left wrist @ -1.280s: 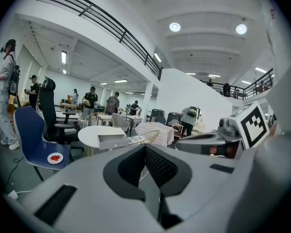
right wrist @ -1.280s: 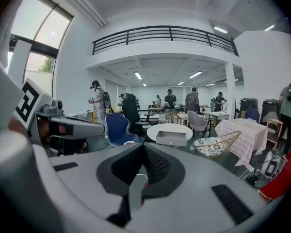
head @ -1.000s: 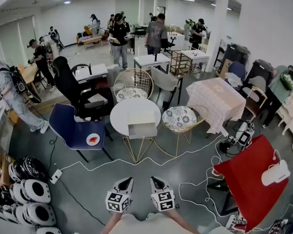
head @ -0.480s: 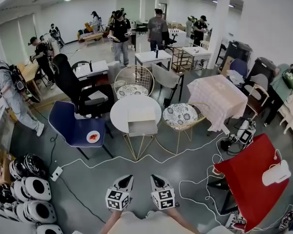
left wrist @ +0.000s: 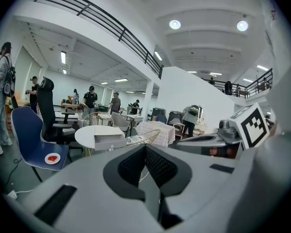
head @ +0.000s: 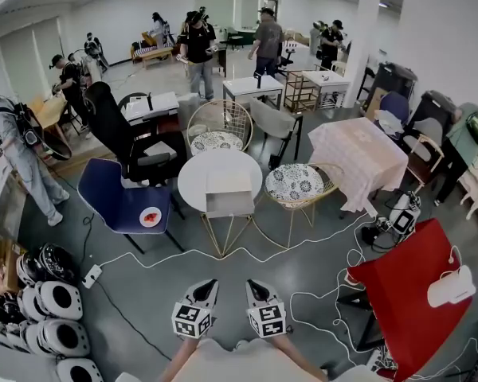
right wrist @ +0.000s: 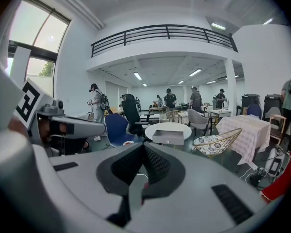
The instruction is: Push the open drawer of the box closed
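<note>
Both shut and empty: grey left gripper [head: 209, 283], grey right gripper [head: 251, 285]. Pale rectangular box [head: 229, 183] sat far ahead on round white table [head: 193, 188], well apart. Its open drawer [head: 229, 206] faced them, neither gripper nearer.

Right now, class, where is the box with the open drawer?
In the head view the box sits on the round white table at centre frame, with the blue chair to its left and the patterned wire chair to its right.
</note>
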{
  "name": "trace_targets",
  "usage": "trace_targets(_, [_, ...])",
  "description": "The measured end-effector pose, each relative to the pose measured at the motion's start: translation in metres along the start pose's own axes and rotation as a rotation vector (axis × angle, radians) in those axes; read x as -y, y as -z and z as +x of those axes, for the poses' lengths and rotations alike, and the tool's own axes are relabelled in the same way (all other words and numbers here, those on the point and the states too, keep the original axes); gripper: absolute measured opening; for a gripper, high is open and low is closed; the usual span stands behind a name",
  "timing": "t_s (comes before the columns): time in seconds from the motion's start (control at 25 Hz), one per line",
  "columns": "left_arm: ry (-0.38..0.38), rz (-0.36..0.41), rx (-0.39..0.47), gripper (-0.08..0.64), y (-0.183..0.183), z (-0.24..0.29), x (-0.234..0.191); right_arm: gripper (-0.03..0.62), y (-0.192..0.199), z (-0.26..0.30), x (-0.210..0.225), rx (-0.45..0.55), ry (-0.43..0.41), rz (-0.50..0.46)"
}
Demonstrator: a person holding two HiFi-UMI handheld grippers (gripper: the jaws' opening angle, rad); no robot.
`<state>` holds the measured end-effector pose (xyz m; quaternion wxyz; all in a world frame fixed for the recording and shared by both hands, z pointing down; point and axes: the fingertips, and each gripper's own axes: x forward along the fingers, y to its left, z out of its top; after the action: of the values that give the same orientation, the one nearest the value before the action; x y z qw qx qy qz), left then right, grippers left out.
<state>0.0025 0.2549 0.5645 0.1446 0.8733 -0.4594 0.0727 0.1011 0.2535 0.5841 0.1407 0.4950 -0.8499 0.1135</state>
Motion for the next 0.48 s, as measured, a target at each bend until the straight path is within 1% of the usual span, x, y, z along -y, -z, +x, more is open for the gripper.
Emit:
trace_targets(0.24, [-0.026, -0.003, -0.002, 0.012, 0.006, 0.002, 0.008, 0.015, 0.011, -0.003, 0.004, -0.014, -0.039, -0.011])
trace_targets(0.48, [-0.032, -0.019, -0.018, 0.012, 0.017, 0.009, 0.013, 0.015, 0.022, -0.002, 0.010, -0.034, -0.053, -0.007])
